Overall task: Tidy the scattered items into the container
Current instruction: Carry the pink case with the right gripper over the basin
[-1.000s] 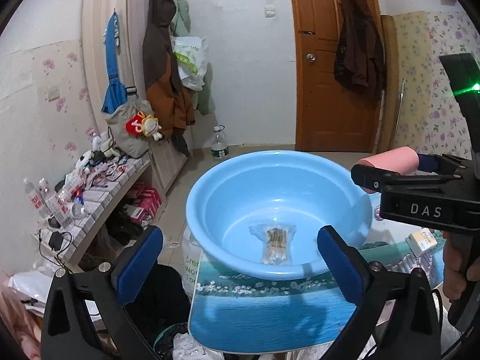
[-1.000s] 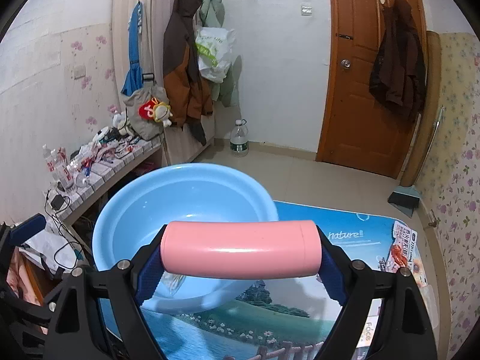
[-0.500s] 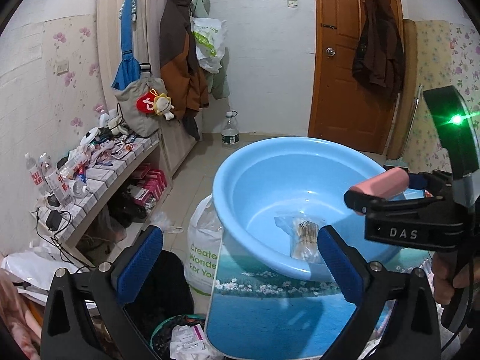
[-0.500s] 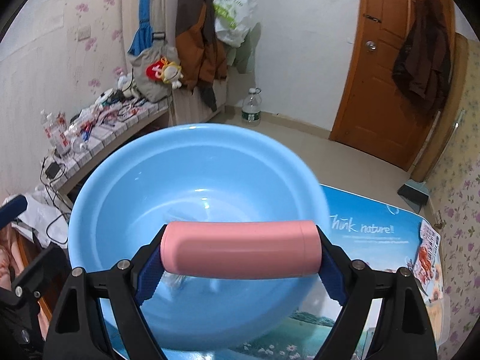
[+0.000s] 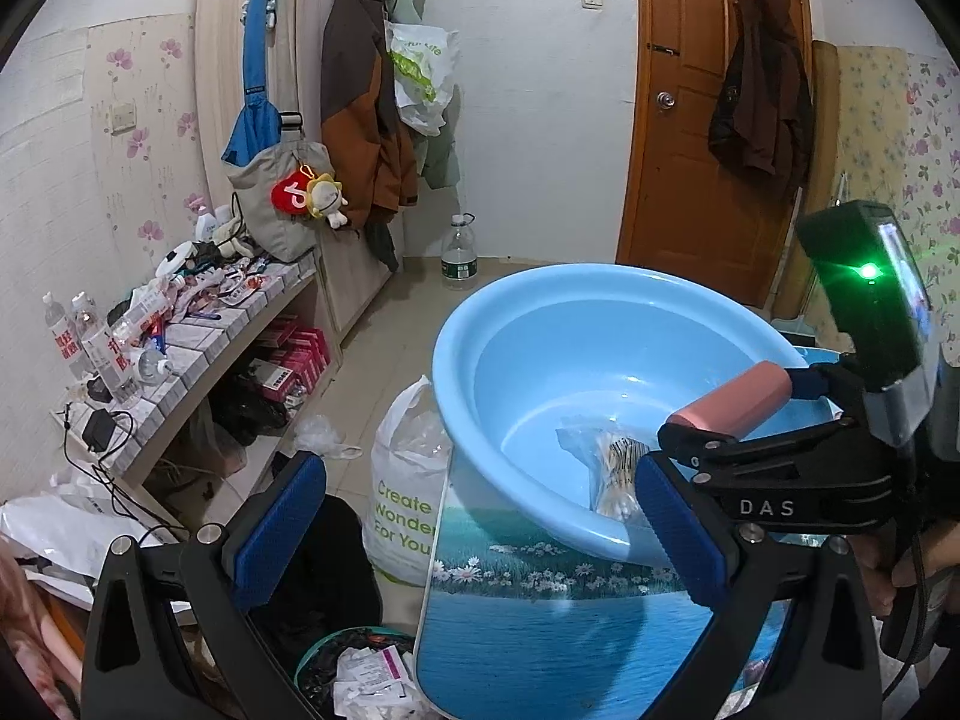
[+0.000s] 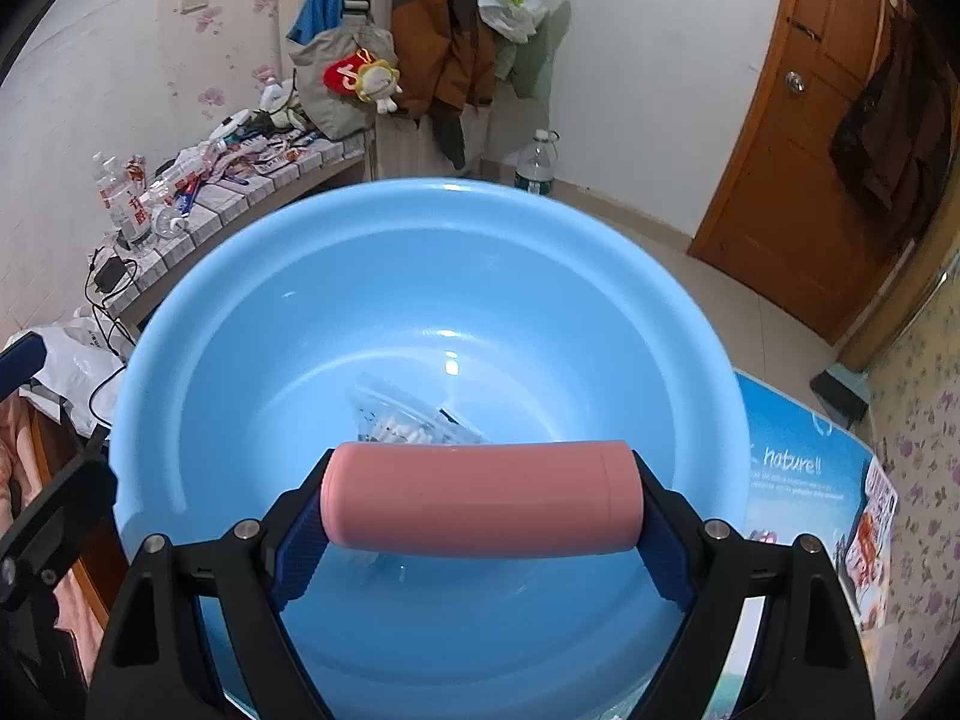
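A light blue basin (image 6: 240,312) stands on a table with a blue scenery cover; it also shows in the left wrist view (image 5: 480,324). A clear bag of cotton swabs (image 5: 612,468) lies on its bottom, partly hidden in the right wrist view (image 6: 402,420). My right gripper (image 6: 480,516) is shut on a pink cylinder (image 6: 480,498), held crosswise over the basin's inside; the same cylinder (image 5: 732,402) shows in the left wrist view. My left gripper (image 5: 474,534) is open and empty, off the basin's left front side.
The scenery-print table cover (image 5: 540,630) ends at a left edge. Below it are a white sack (image 5: 402,498) and a bin of rubbish (image 5: 360,678). A cluttered low shelf (image 5: 198,324) runs along the left wall. A snack packet (image 6: 870,528) lies on the table at right.
My right gripper has moved the pink cylinder forward and down, from before the basin to over its inside. My left gripper has drawn back to the left, so the basin sits further right.
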Demonstrator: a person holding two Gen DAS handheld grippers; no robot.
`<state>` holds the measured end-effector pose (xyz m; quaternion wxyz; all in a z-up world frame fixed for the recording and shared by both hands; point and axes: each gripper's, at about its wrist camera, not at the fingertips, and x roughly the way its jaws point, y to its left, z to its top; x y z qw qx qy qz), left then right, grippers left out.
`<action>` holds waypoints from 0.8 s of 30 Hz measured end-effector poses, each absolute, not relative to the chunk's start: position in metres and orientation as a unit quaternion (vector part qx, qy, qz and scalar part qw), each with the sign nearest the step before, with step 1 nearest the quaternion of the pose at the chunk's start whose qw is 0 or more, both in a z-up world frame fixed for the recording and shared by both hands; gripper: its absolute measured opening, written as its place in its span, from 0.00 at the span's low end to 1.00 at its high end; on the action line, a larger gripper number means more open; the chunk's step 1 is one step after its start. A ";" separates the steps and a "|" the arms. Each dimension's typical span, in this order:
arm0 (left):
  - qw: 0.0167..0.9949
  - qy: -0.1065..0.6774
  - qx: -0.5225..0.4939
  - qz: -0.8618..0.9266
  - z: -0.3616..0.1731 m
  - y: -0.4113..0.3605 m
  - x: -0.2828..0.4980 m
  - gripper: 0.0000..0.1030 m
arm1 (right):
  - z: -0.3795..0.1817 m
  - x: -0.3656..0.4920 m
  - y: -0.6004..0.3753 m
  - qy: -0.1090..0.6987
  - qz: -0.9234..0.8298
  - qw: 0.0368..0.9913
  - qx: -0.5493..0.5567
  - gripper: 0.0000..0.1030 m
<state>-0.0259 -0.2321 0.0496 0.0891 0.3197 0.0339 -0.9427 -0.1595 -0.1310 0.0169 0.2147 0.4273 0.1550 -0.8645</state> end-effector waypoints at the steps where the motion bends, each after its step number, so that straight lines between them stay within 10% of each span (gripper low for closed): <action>1: 0.089 0.034 0.320 -0.943 0.049 -0.233 -0.026 1.00 | 0.014 -0.161 -0.131 0.155 -0.862 0.213 0.433 0.86; 24: 0.087 0.032 0.320 -0.943 0.049 -0.229 -0.028 1.00 | 0.014 -0.176 -0.148 0.184 -0.831 0.220 0.477 0.86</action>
